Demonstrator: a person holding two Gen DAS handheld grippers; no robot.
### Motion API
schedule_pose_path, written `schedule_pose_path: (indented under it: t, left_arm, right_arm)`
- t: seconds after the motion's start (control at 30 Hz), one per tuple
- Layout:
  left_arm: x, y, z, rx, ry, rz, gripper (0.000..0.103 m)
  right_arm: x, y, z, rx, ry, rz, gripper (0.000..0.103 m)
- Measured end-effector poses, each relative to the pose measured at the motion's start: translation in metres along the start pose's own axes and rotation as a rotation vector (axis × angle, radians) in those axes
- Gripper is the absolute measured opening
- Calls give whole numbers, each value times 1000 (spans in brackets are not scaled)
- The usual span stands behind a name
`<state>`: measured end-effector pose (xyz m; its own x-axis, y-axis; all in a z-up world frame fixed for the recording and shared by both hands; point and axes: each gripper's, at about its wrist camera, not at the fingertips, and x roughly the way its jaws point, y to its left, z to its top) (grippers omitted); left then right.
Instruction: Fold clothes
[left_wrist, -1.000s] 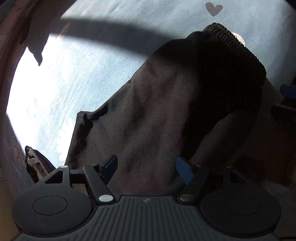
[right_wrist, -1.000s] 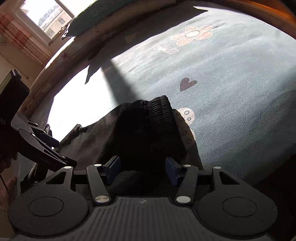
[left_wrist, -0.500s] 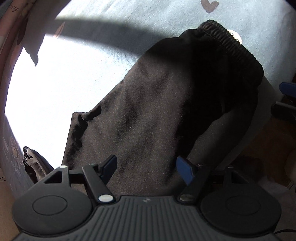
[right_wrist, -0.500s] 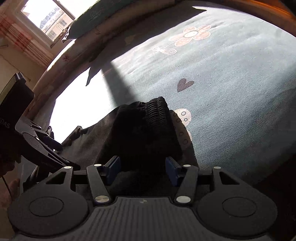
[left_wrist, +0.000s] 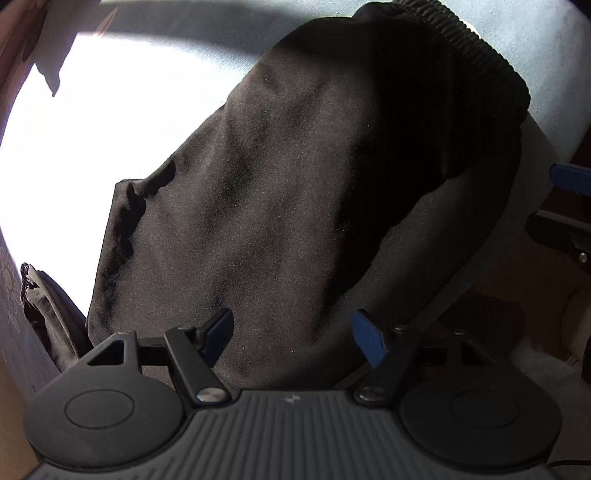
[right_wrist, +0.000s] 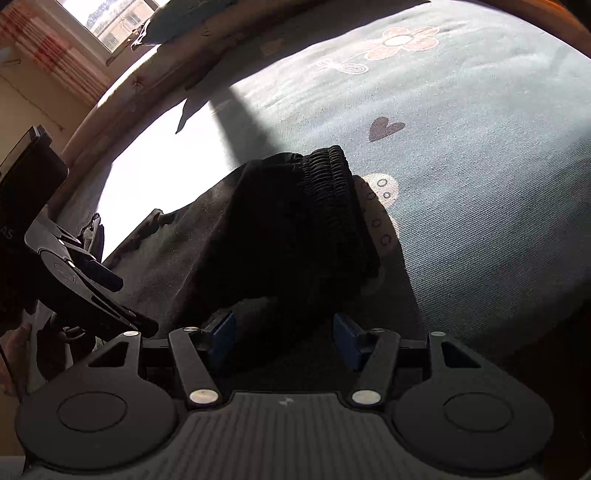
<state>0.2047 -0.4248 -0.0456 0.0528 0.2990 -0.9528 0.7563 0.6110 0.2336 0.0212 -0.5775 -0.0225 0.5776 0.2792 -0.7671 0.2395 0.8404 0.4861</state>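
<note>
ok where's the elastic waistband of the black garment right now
In the right wrist view the waistband lies at centre on the blue bedsheet, just left of the mushroom print, below the heart.

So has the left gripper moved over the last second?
Yes. In its own view the heart print has slid off the top edge and the black pants fill more of the frame, so the left gripper advanced toward them.

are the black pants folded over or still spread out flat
Folded over: the black pants lie doubled on the bed sheet, the elastic waistband lying atop another layer of the fabric.
</note>
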Motion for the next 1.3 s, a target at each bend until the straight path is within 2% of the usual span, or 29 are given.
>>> schedule_pose_path:
  t: [0.33,0.53,0.67,0.77,0.83,0.9,1.03,1.07,1.2,1.3]
  left_arm:
    - [17,36,-23,-66,-63,-46,72]
    - [23,65,-53,-136,-190,-78,72]
    - [34,83,-76,-179,-267,-145,72]
    - [38,94,-89,-220,-332,-181,72]
    - [42,99,-94,-230,-360,-225,73]
    - [52,100,-97,-228,-349,-232,76]
    - [87,111,-109,-259,-233,-226,77]
    - [90,115,-114,-281,-225,-238,77]
    - [81,127,-129,-325,-270,-264,77]
    - [66,136,-127,-345,-368,-290,77]
  right_arm:
    - [4,34,3,-70,-11,-29,65]
    - [14,59,-13,-140,-10,-74,66]
    - [23,70,-21,-136,-14,-91,66]
    - [23,82,-17,-175,-73,-145,66]
    - [30,85,-11,-199,-71,-167,66]
    - [41,80,-5,-186,-28,-198,66]
    - [47,64,-1,-160,25,-277,66]
    - [45,62,0,-162,27,-299,66]
    - [35,72,9,-198,-2,-298,66]
    - [39,95,23,-273,-44,-265,66]
